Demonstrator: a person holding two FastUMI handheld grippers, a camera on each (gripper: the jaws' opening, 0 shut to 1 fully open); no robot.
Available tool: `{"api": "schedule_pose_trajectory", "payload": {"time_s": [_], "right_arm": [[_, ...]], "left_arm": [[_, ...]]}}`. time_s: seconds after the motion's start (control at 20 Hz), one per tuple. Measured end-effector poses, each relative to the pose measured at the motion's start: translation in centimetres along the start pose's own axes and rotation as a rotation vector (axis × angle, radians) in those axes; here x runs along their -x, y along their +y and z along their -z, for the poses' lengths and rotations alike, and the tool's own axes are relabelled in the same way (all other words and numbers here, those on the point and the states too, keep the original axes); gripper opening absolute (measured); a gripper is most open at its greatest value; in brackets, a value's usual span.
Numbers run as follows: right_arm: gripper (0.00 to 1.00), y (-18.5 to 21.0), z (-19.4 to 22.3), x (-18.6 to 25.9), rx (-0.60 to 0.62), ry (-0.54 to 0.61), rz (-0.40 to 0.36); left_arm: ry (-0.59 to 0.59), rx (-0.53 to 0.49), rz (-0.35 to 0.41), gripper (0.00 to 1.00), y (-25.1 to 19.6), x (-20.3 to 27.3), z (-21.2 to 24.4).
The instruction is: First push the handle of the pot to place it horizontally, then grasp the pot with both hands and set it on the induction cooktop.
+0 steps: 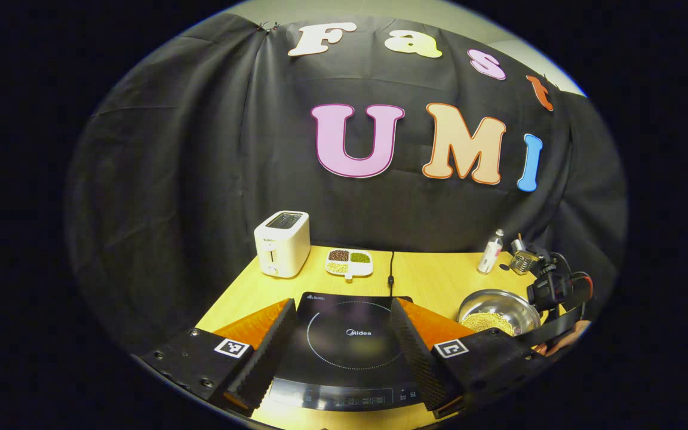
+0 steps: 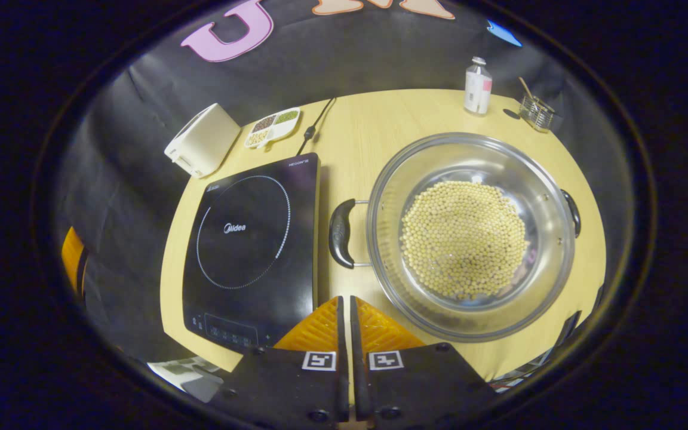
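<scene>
Left gripper view: left gripper [image 1: 338,346] spread wide, low over induction cooktop [image 1: 344,340], waiting for two-handed lift. Right gripper view: right gripper [image 2: 346,316] fingers together for pushing, just short of pot [image 2: 469,236] handle [image 2: 340,233]; pot beside cooktop on table [image 2: 380,131].

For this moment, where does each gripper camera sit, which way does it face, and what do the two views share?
Left gripper view: low over the table's near edge, facing the back wall across the induction cooktop; the left gripper shows, jaws wide apart.
Right gripper view: high, tilted down on the pot of beans; the right gripper shows, jaws together.
Shared: cooktop, pot, toaster, divided dish, bottle.
</scene>
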State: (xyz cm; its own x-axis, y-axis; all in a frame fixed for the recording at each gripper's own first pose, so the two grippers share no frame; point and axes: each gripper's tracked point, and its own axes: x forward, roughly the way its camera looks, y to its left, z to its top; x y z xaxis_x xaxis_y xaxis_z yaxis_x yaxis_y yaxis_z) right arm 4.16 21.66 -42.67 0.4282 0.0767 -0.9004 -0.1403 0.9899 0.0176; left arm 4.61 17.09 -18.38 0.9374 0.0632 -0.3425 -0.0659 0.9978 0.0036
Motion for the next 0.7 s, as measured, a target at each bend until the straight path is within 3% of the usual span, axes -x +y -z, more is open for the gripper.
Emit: {"api": "schedule_pose_trajectory", "payload": {"time_s": [0.05,0.1,0.2,0.25,0.35,0.5,0.55,0.7], "right_arm": [[0.06,-0.7,0.1,0.9,0.017,-0.010,0.008],[0.00,-1.4,0.3,1.7,0.030,-0.021,0.014],[0.06,-3.0,0.3,3.0,0.046,-0.042,0.023],[0.00,-3.9,0.4,3.4,0.049,-0.054,0.033],[0.20,-5.4,0.5,4.5,0.030,-0.063,0.029],[0.19,-8.0,0.3,5.7,0.007,-0.073,0.039],[0.08,-8.8,0.4,6.0,-0.009,-0.063,0.036],[0.19,-10.6,-0.1,7.1,-0.070,-0.050,-0.009]], "left_arm": [[0.009,0.007,0.007,0.96,-0.2,-0.1,0.3],[0.020,0.014,0.014,0.97,-0.5,-0.2,0.8],[0.035,0.023,0.030,0.96,-1.2,-0.1,1.2],[0.043,0.030,0.040,0.96,-1.5,-0.1,1.5],[0.053,0.058,0.069,0.96,-2.6,-0.1,1.8],[0.087,0.079,0.087,0.96,-3.8,-0.1,2.6],[0.095,0.080,0.094,0.96,-4.3,0.0,2.7],[0.125,0.064,0.106,0.96,-6.0,0.0,3.3]]}}
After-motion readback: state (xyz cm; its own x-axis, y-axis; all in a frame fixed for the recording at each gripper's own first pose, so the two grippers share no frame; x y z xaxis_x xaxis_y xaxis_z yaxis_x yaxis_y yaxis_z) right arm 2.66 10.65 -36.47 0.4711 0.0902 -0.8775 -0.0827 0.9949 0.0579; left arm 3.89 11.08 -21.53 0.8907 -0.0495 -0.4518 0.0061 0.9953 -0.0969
